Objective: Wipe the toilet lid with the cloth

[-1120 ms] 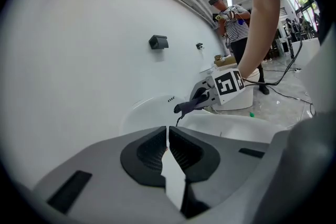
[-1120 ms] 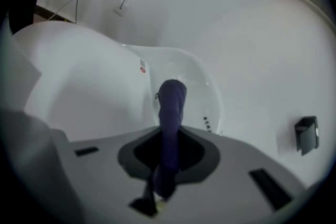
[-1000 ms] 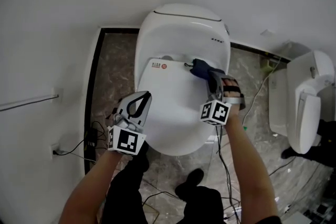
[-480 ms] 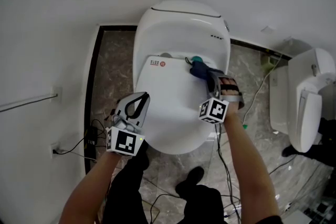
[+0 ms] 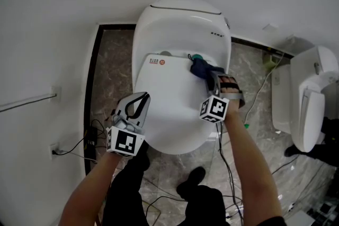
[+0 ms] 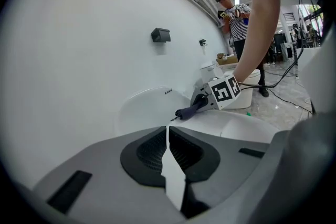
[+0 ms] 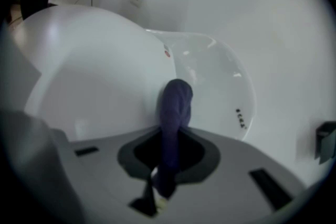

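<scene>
- While we hold the left tongs (image 5: 139, 107) at the front left edge of the lid (image 5: 169, 106), their jaws are pressed together with nothing between them.
- Toward the lid's rear right, near the hinge, we see the dark cloth (image 5: 200, 67) bunched against the white surface.
- At right, our right tongs (image 5: 214, 81) clamp that cloth, which sticks out past their tips.

Second toilet (image 5: 310, 103) at right — cables (image 5: 91, 137) on floor (image 5: 114, 66).
</scene>
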Demonstrator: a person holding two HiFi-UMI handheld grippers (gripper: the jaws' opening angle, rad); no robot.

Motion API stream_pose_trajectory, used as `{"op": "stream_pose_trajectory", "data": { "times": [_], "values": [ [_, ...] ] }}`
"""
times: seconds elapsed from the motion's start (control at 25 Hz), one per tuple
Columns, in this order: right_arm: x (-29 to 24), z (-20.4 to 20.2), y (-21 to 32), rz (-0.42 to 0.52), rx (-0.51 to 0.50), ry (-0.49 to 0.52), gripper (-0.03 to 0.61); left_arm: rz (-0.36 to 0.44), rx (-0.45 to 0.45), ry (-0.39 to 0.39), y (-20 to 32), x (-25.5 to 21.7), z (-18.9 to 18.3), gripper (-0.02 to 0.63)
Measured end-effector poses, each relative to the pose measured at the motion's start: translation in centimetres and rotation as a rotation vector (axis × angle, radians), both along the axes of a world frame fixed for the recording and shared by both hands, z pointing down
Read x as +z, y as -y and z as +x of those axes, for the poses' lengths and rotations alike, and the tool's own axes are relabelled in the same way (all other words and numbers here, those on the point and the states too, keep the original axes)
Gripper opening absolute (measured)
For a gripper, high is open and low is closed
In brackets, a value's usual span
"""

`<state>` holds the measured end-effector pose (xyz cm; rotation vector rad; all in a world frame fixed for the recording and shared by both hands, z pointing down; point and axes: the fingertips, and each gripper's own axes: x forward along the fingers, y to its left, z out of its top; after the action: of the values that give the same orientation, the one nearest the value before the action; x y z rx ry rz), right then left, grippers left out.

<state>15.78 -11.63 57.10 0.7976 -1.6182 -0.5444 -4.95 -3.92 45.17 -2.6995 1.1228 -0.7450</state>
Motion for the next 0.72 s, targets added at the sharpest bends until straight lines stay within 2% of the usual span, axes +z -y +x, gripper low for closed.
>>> {"op": "stream_pose_trajectory", "data": {
  "times": [0.24, 0.72],
  "values": [
    [0.2, -0.4, -3.1, -0.017, 0.002, 0.014, 0.063, -0.028, 0.002, 0.012, -0.6, 0.5, 0.1, 0.029],
    [0.4, -0.6, -6.7, -0.027, 0.008, 0.026, 0.063, -0.016, 0.010, 0.026, -2.2, 0.4, 0.3, 0.029]
  ]
}}
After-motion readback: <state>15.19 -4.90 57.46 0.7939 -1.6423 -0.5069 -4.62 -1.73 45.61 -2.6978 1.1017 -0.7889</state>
